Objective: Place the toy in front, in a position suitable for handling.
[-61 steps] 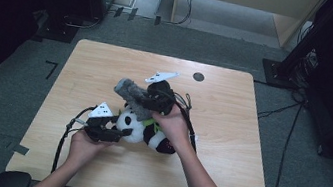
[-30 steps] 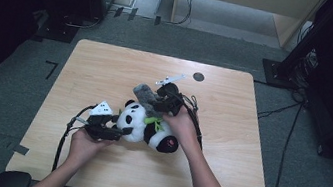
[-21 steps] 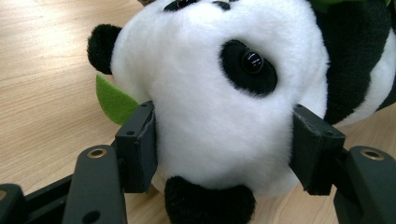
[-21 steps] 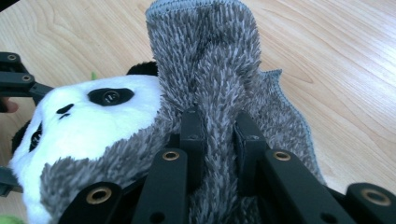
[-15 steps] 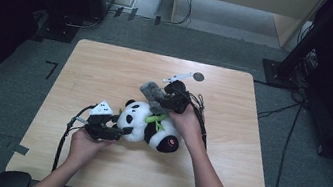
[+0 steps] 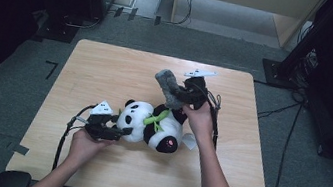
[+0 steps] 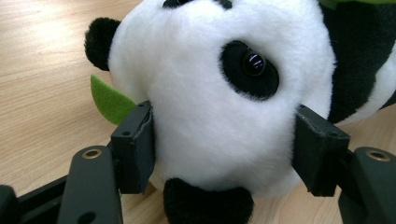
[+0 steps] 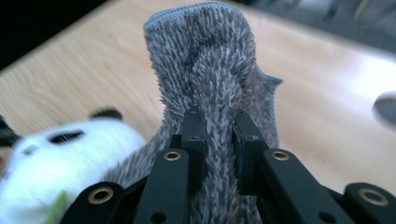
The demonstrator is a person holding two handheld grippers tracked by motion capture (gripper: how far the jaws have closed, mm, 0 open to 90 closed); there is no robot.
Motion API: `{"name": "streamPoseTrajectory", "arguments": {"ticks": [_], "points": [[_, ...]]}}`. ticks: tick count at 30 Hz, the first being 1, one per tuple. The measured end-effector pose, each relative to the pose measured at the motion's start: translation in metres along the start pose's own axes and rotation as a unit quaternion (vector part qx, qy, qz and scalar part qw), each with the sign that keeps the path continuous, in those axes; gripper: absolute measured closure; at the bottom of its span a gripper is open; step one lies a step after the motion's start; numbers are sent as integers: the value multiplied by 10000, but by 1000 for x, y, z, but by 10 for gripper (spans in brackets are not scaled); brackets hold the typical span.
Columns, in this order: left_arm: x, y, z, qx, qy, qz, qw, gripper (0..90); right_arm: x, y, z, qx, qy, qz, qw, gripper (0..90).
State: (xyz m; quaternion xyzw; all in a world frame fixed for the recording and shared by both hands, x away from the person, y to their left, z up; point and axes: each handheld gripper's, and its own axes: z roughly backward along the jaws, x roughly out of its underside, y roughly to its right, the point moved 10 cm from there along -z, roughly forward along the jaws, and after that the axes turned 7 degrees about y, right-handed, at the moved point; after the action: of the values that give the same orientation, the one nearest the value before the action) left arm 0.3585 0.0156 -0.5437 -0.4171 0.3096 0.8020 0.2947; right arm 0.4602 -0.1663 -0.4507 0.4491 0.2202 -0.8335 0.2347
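A black-and-white plush panda (image 6: 149, 124) lies on its back on the wooden table (image 6: 102, 70), a green felt leaf (image 6: 156, 117) on its chest. My left gripper (image 6: 118, 129) grips its head (image 7: 224, 88). Its jaws have just been opening a little, but both pads (image 7: 135, 144) still press into the white fur. My right gripper (image 6: 182, 95) is shut on a grey fuzzy cloth piece (image 6: 167, 84) and holds it upright above the table, just beyond the panda's feet. In the right gripper view the grey cloth (image 8: 205, 60) rises from between the jaws of the right gripper (image 8: 217, 123), with the panda (image 8: 70, 140) blurred at lower left.
A white tag (image 6: 189, 142) lies by the panda's lower body. A dark round hole (image 8: 387, 105) sits in the tabletop near the far edge. Cables trail from both grippers. Black stands and cables lie on the floor around the table.
My right gripper has carried the grey cloth up and away from the panda's head toward the far right. The left gripper and panda have stayed in place.
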Motion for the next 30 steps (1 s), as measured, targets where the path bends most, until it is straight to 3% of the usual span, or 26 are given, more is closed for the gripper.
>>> {"name": "streamPoseTrajectory", "arguments": {"ticks": [4,9,13,17,22,26,30], "points": [[0,-1,0,33,42,12,10000,329,-16,-6,19,-102,393,152,9991,788],[-1,-1,0,17,-2,50,10000,336,-26,-8,44,-187,663,189,9974,784],[-2,0,-1,-5,1,69,10000,334,-25,-8,64,-144,666,323,9972,778],[-2,0,-1,10,1,76,10000,334,-7,-4,76,-61,463,273,9985,778],[-2,0,-1,33,-36,100,9999,334,22,-3,77,-197,268,11,9994,759],[-3,-1,-2,38,-41,88,9999,335,46,-7,61,-262,-64,73,9996,749],[-4,-1,-3,-36,-83,81,9999,339,52,-6,50,-292,-18,-122,9995,736]]}}
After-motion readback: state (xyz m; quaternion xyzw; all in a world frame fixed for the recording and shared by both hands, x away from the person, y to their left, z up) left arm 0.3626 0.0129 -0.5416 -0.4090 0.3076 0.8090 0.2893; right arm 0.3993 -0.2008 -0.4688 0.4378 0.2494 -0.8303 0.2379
